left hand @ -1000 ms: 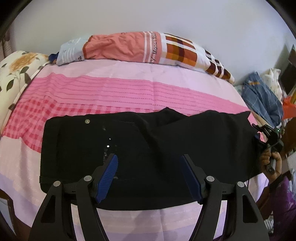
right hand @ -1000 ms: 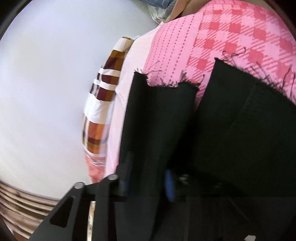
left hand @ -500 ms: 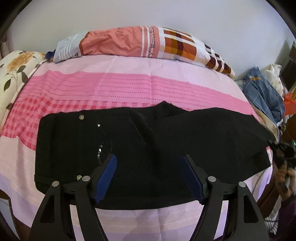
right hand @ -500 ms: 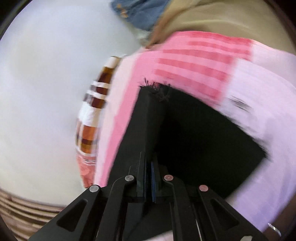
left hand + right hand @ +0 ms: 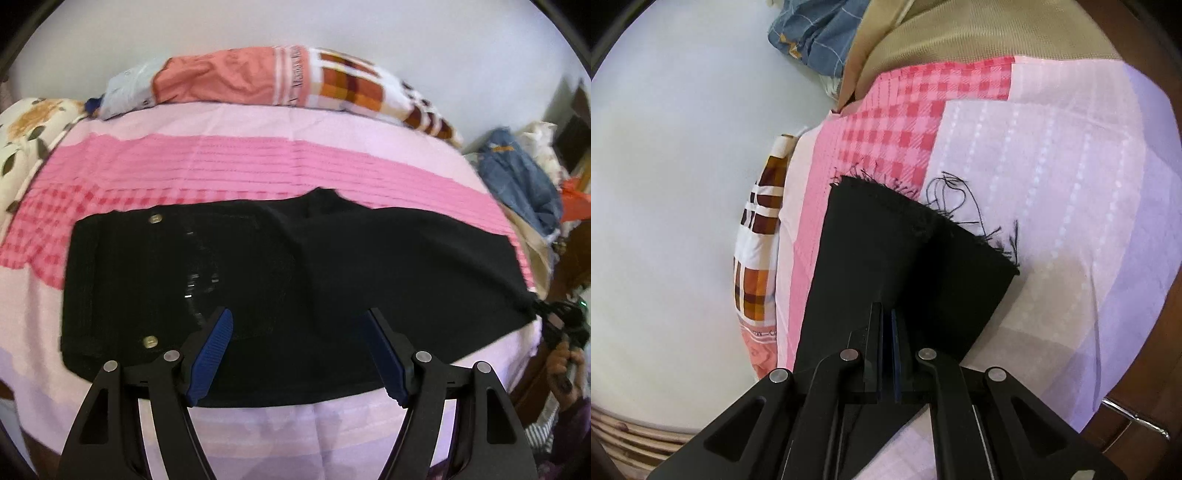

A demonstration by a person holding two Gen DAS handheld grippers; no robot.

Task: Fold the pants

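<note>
Black pants lie across the pink bed, waistband with metal buttons at the left, legs running right. My left gripper is open and empty, hovering above the pants' near edge. My right gripper is shut on the frayed leg end of the pants, holding it just above the sheet. It also shows in the left wrist view at the far right, pulling the leg end taut.
A long patchwork pillow lies along the wall. A floral pillow sits at the left. Blue clothes are piled off the bed's right end. The bed's wooden edge runs at lower right.
The right gripper closed on the leg end and drew it out to the right, stretching the pants flat. The left gripper stayed open and rose slightly.
</note>
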